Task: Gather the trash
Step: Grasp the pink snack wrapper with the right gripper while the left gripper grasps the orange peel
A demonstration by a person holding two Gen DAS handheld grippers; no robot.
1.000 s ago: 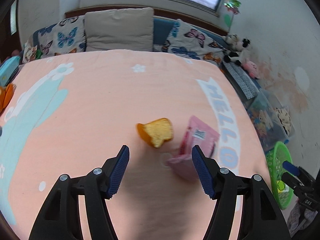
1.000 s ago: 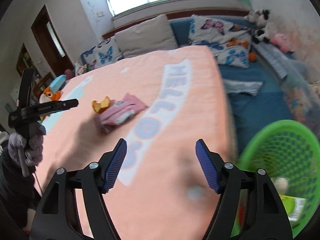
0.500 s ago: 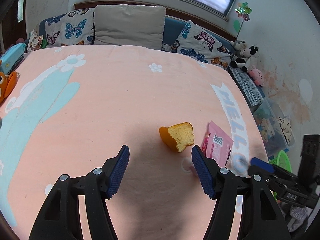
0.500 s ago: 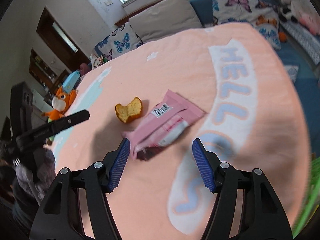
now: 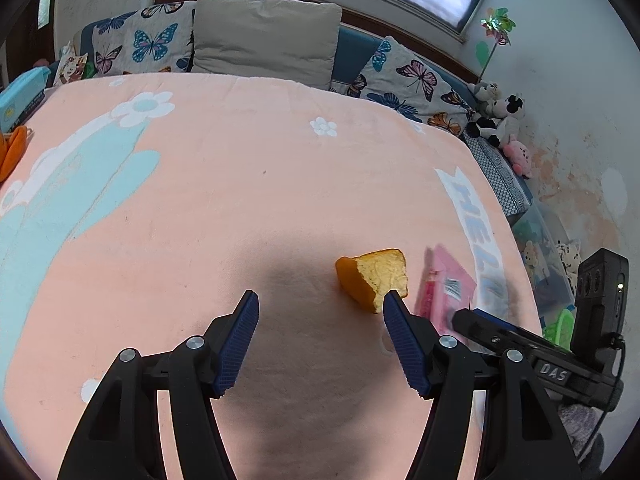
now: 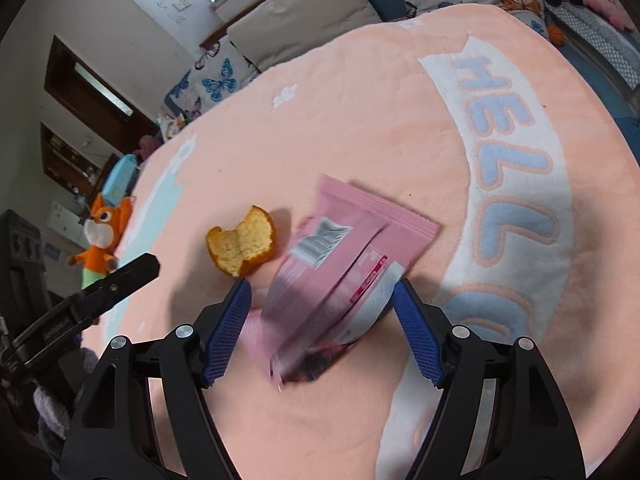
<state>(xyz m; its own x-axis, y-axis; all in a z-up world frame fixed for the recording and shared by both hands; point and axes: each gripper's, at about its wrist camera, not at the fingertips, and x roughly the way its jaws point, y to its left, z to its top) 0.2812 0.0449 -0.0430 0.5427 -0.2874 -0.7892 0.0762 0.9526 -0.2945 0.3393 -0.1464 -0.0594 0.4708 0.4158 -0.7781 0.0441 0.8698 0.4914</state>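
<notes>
A bitten orange bread piece (image 5: pixel 372 278) and a pink snack wrapper (image 5: pixel 444 292) lie on the peach blanket (image 5: pixel 240 184). My left gripper (image 5: pixel 320 340) is open and empty, low over the blanket, with the bread just ahead of its right fingertip. My right gripper (image 6: pixel 322 334) is open, its jaws on either side of the near end of the wrapper (image 6: pixel 340 272), not closed on it. The bread (image 6: pixel 242 246) lies left of the wrapper. The right gripper also shows in the left wrist view (image 5: pixel 480 322) beside the wrapper.
A green basket (image 5: pixel 560 326) stands off the bed's right side. Pillows (image 5: pixel 264 36) line the headboard. Plush toys (image 5: pixel 500 116) sit at the right wall, and an orange fox toy (image 6: pixel 100 236) at the bed's left edge. Storage boxes (image 5: pixel 540 248) stand beside the bed.
My right gripper swung from the green basket to the pink wrapper and closed in until its jaws straddle it. My left gripper drifted left, so the bread now sits by its right finger.
</notes>
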